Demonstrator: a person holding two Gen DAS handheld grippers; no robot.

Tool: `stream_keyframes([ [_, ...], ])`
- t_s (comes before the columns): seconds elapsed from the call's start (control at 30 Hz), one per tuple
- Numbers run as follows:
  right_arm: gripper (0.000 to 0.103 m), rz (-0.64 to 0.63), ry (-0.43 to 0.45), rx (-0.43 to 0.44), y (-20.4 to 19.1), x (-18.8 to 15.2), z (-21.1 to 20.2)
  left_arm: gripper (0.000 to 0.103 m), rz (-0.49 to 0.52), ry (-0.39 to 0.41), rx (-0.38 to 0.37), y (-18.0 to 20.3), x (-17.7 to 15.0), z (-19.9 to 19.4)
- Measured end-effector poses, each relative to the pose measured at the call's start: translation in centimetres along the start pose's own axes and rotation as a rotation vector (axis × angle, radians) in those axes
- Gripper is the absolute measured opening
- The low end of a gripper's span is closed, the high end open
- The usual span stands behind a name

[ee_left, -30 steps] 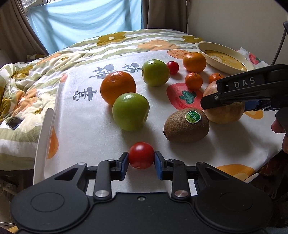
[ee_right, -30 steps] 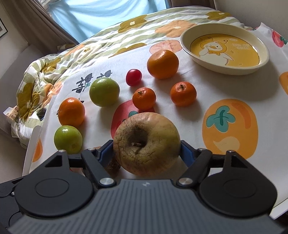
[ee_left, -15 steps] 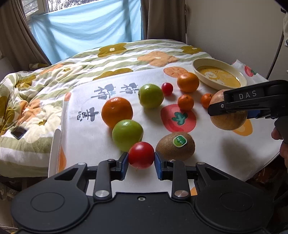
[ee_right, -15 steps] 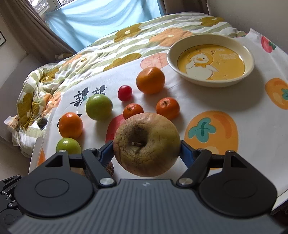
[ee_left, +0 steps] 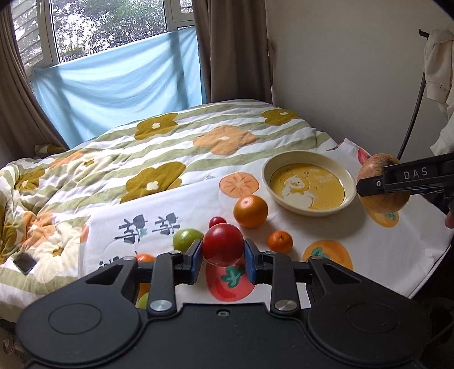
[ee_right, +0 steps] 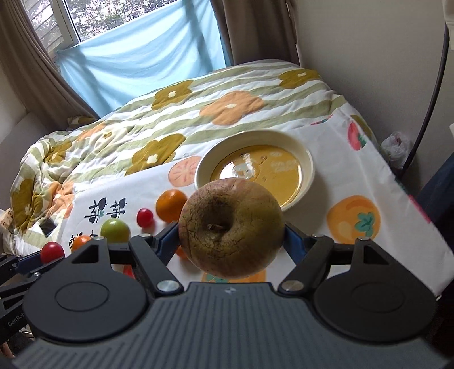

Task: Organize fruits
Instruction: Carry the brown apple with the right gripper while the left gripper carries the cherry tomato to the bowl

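We work over a white tablecloth [ee_left: 354, 227] printed with persimmons, a strawberry and dark characters, spread at the near end of a bed under a flowered quilt [ee_left: 170, 147]. Beyond the bed a pale blue cloth [ee_left: 119, 85] hangs across the lower window [ee_left: 107, 25] between brown curtains, and a plain wall runs along the right. A dark phone [ee_left: 25, 262] lies on the quilt at the far left.

On the cloth we see a cream bowl [ee_left: 351, 184] with a duck picture at the far right, a large orange [ee_left: 250, 211] just left of it, a small mandarin [ee_left: 280, 241] nearer us, a cherry tomato [ee_left: 217, 221] and a green apple [ee_left: 185, 239] to the left.

Our left gripper [ee_left: 223, 257] is clamped narrow on a red tomato [ee_left: 223, 244], held above the cloth. Our right gripper [ee_right: 231, 235] stands wide around a brownish russet apple [ee_right: 231, 227], its pads pressing both sides; this fruit hangs just in front of the bowl.

Compared with a second ago, both fruits have risen clear of the cloth and travelled toward the bowl. The kiwi has dropped out of sight below the left gripper, and the window now shows above the blue cloth.
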State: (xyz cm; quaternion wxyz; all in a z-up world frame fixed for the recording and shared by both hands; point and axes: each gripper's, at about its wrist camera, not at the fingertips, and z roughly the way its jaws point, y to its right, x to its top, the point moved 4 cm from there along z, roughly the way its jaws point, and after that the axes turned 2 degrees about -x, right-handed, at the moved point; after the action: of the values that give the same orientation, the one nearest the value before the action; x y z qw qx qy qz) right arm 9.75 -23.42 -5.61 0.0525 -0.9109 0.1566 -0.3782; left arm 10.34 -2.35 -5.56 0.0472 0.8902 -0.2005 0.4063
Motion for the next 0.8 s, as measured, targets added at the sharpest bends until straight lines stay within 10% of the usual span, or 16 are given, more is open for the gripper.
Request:
stream_keyframes([
  [0.8,0.091,-0.141,-0.069,0.107,10.6,13.6,14.6,0.034,0.013,-0.064,0.068,9.9,11.9,21.3],
])
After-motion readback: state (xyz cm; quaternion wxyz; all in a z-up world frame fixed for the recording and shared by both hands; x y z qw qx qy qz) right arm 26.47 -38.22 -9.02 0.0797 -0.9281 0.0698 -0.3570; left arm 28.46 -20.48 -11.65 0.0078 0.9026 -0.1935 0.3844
